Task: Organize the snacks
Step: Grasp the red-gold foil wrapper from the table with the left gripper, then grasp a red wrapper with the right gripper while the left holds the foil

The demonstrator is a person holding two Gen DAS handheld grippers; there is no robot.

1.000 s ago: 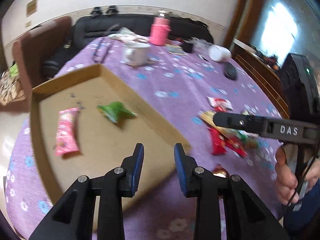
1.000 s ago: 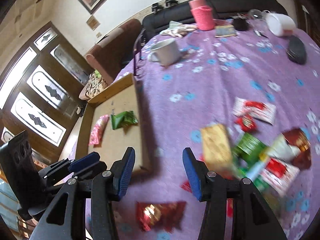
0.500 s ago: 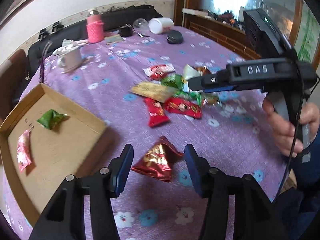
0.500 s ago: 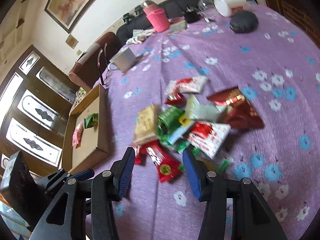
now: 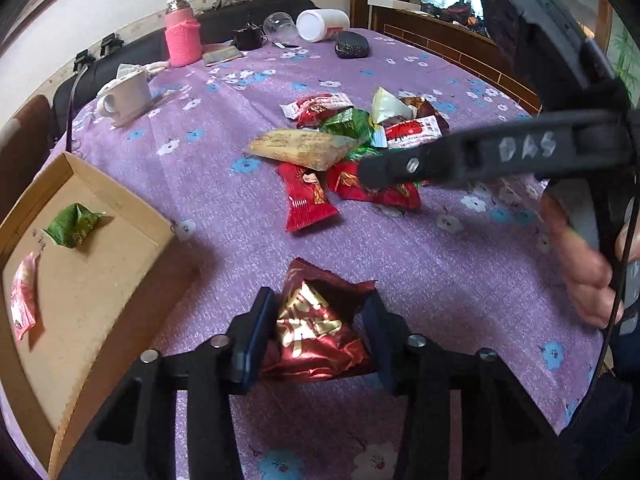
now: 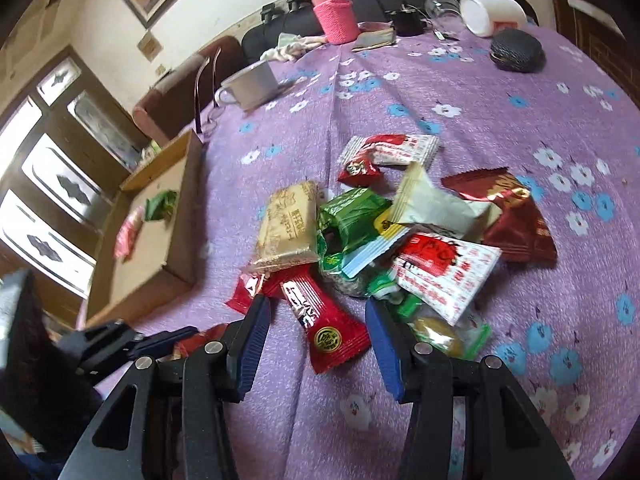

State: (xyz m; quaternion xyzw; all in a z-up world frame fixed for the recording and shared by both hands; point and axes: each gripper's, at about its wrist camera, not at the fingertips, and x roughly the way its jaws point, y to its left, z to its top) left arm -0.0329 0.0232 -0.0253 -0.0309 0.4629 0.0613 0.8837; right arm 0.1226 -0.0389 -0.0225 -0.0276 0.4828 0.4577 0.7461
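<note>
A dark red foil packet (image 5: 316,320) lies on the purple flowered tablecloth, between the blue pads of my left gripper (image 5: 318,336). Its jaws are closing; the pads stand at the packet's crinkled edges without squeezing it. My right gripper (image 6: 318,332) is open, hovering low over a long red packet (image 6: 324,320) at the near edge of the snack pile (image 6: 400,220). One black finger (image 5: 440,160) of the right gripper crosses the left wrist view above the pile (image 5: 352,132). The cardboard box (image 5: 100,280) at left holds a green packet (image 5: 74,224) and a pink packet (image 5: 24,300).
At the far side stand a white mug (image 5: 128,94), a pink bottle (image 5: 183,36), a white jar (image 5: 324,24) lying on its side and a black pouch (image 5: 352,46). A person's hand (image 5: 580,272) grips the right tool at the table's right edge.
My left gripper swung from over the box to the red foil packet, opened wider, sank around it and narrowed. My right gripper moved over the pile and came down to the long red packet.
</note>
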